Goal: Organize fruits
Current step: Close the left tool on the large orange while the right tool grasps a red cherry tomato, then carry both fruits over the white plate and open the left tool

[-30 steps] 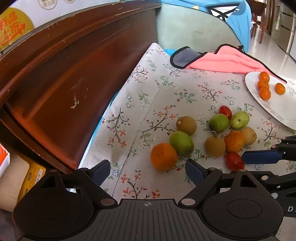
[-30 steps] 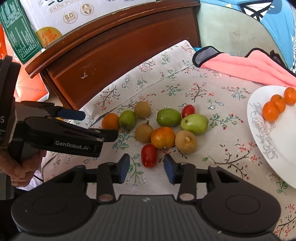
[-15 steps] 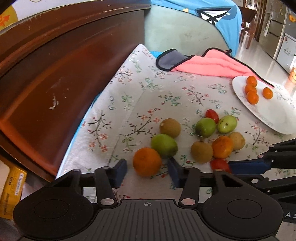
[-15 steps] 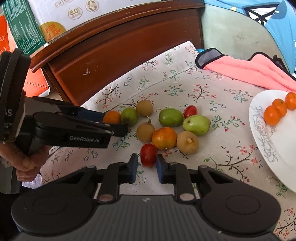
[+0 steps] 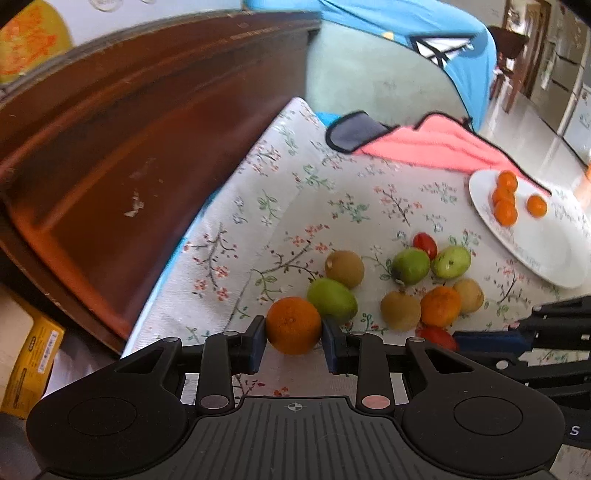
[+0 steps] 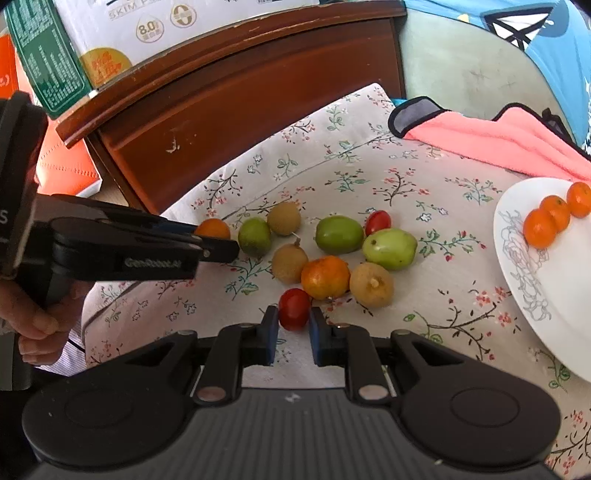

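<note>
Orange (image 5: 293,325) between closing left tongs (image 5: 293,345); right tongs (image 6: 293,330) clamp cherry tomato (image 6: 294,308); box (image 6: 122,33) reads "SKIM".

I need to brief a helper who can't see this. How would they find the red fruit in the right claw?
On the floral cloth, left of the white plate, lies a fruit cluster. At its near edge the right claw grips a cherry tomato: small, glossy, red, touching an orange mandarin.

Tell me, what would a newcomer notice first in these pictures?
First, the two grips: the left tool is closing on an orange mandarin, and the right tool is shut on a red cherry tomato. Next, the white plate at the right, holding small mandarins.
</note>
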Tool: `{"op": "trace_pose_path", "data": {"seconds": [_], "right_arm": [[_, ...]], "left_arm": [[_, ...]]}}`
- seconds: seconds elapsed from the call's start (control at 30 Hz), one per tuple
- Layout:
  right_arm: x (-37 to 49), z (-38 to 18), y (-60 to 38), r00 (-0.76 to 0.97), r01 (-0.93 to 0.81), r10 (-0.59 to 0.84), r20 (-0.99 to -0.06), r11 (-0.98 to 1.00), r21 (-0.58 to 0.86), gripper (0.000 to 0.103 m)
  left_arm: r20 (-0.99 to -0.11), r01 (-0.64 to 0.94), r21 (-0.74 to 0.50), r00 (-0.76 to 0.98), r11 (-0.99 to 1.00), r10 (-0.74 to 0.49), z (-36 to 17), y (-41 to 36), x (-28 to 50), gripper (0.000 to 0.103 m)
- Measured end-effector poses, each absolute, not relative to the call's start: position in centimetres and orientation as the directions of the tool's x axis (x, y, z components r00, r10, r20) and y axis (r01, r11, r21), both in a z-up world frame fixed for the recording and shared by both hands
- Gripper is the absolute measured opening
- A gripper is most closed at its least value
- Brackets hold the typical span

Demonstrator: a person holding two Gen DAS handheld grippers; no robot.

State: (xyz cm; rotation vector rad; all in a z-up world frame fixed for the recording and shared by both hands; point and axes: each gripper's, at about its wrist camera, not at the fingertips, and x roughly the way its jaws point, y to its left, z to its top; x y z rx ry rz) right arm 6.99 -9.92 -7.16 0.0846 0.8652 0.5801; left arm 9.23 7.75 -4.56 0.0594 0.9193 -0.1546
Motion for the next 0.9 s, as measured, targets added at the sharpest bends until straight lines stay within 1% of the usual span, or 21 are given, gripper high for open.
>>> {"op": "trace_pose_path", "data": {"seconds": [0.17, 0.33, 0.5, 0.9], "right_arm": [[6.7, -6.6, -10.4, 0.502, -0.456, 0.545, -0.672, 0.827, 0.330, 0.018], [6.6, -6.4, -10.6, 0.497, -0.453, 0.550, -0.671, 0.824, 0.340, 0.018], [6.6, -4.6, -12.0, 0.537, -0.446, 0.564, -0.627, 0.821, 0.356, 0.018], [7.9, -1.6, -18.2, 0.662, -0.320, 0.493, -0.565, 0.867, 0.382, 0.018]], "left_arm": [[-0.776, 0.144, -0.019, 0.621, 0.989, -0.105, -3.4, 7.8, 8.9, 0.029], [-0.768, 0.127, -0.020, 0.633, 0.992, -0.096, -2.8, 7.5, 8.9, 0.029], [-0.741, 0.114, -0.052, 0.662, 0.992, -0.115, -1.3, 6.9, 9.0, 0.029], [-0.704, 0.190, -0.114, 0.677, 0.975, -0.214, 0.6, 1.6, 9.6, 0.029]]}}
